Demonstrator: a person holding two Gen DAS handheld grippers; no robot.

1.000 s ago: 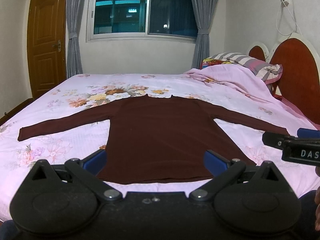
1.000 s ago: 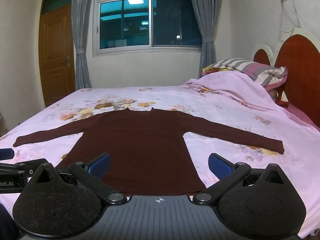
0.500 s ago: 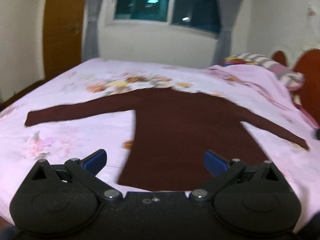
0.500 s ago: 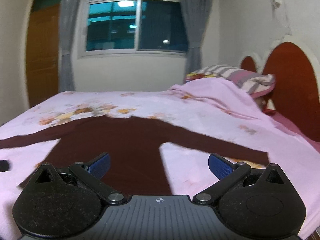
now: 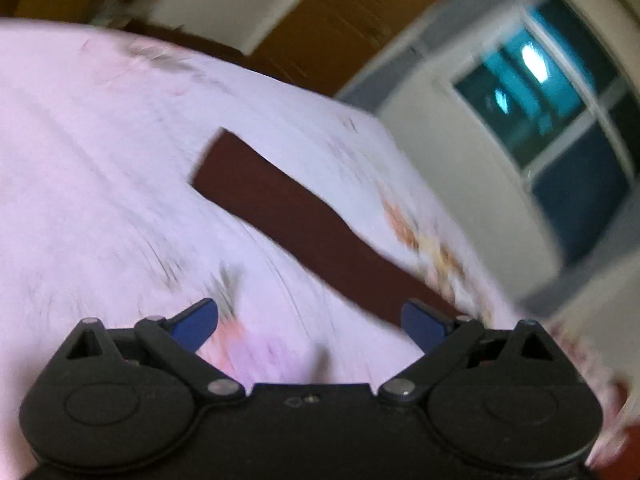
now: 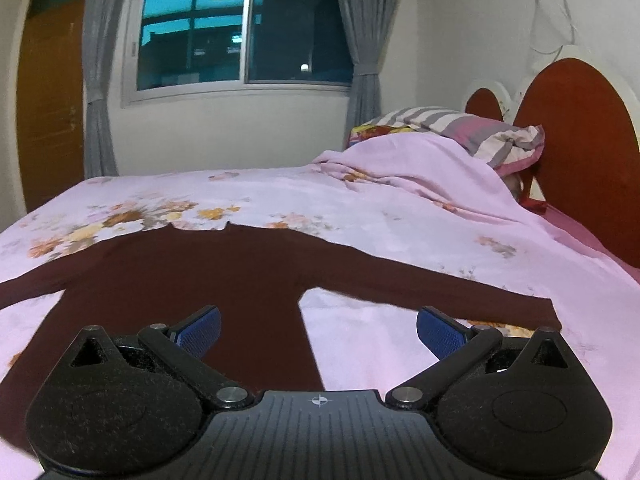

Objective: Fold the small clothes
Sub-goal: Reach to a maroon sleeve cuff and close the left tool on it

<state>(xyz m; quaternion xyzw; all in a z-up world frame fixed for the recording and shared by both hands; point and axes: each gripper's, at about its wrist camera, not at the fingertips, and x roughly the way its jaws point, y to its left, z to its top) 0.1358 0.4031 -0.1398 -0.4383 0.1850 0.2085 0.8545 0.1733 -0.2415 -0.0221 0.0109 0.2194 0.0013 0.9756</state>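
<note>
Right tool (image 6: 318, 330): blue-padded fingers (image 6: 200, 328) spread wide, nothing between them. It hangs above the near edge of the bed, aimed across it. The left finger sits over the body of the sweater; the right finger is over the right sleeve near its cuff. Cannot tell whether either touches the cloth.

Left tool (image 5: 310, 326): jaws likewise wide apart, empty. View is tilted and blurred. Its blue fingers (image 5: 196, 322) hover over the floral sheet; the right finger overlaps the near part of the left sleeve (image 5: 304, 216), whose cuff end lies flat farther out on the sheet.

Dark maroon long-sleeved sweater (image 6: 192, 280): spread flat on the bed, front side down or up not discernible, both sleeves stretched out sideways, collar pointing toward the far wall, hem toward the right tool.

Pink floral bedsheet (image 6: 400, 220) beneath. A pink blanket (image 6: 420, 168) is heaped at the right, against a striped pillow (image 6: 460, 128) and a red headboard (image 6: 580, 140). Window (image 6: 244, 28) with grey curtains on the far wall; wooden door (image 6: 48, 100) at left.
</note>
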